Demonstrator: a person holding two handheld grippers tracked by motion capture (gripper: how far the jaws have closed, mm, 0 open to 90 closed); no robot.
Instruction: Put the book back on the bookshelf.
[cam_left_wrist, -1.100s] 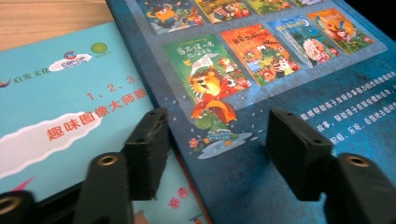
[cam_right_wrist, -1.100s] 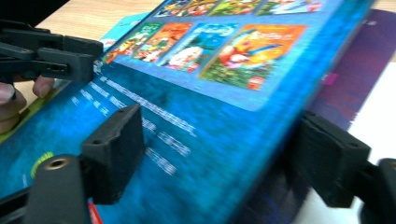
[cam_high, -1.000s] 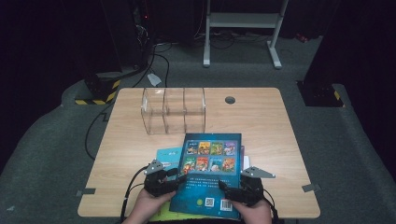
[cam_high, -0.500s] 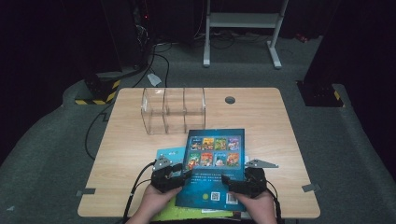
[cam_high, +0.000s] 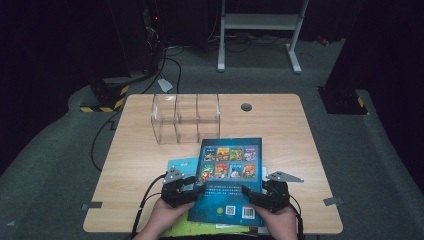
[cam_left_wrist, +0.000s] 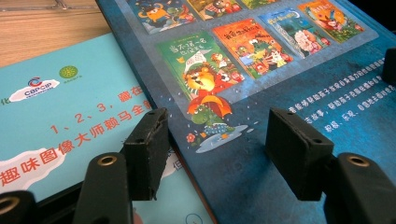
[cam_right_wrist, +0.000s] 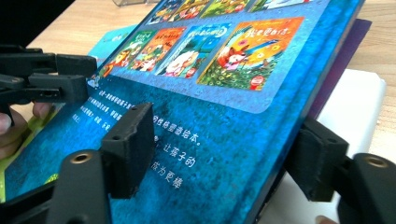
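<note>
A dark blue picture book (cam_high: 229, 180) lies back cover up at the table's front middle, on top of other books. My left gripper (cam_high: 196, 188) is at its left side. In the left gripper view it (cam_left_wrist: 217, 140) stands open across the book's (cam_left_wrist: 280, 70) left edge, one jaw over a light blue book (cam_left_wrist: 70, 107). My right gripper (cam_high: 248, 193) is at the book's right side. In the right gripper view it (cam_right_wrist: 224, 149) is open, one jaw over the cover (cam_right_wrist: 224, 116) and the other beyond the right edge. The book's right edge looks raised.
A clear acrylic divider rack (cam_high: 186, 118) stands behind the books. A green book (cam_high: 200, 231) sticks out at the front edge. Purple (cam_right_wrist: 348, 51) and white (cam_right_wrist: 355, 102) books lie under the blue one. The wooden table (cam_high: 300, 130) has a round cable hole (cam_high: 246, 106).
The dark blue book and both grippers have shifted a little to the right and away from me. Nearly all of that happened before half a second ago.
</note>
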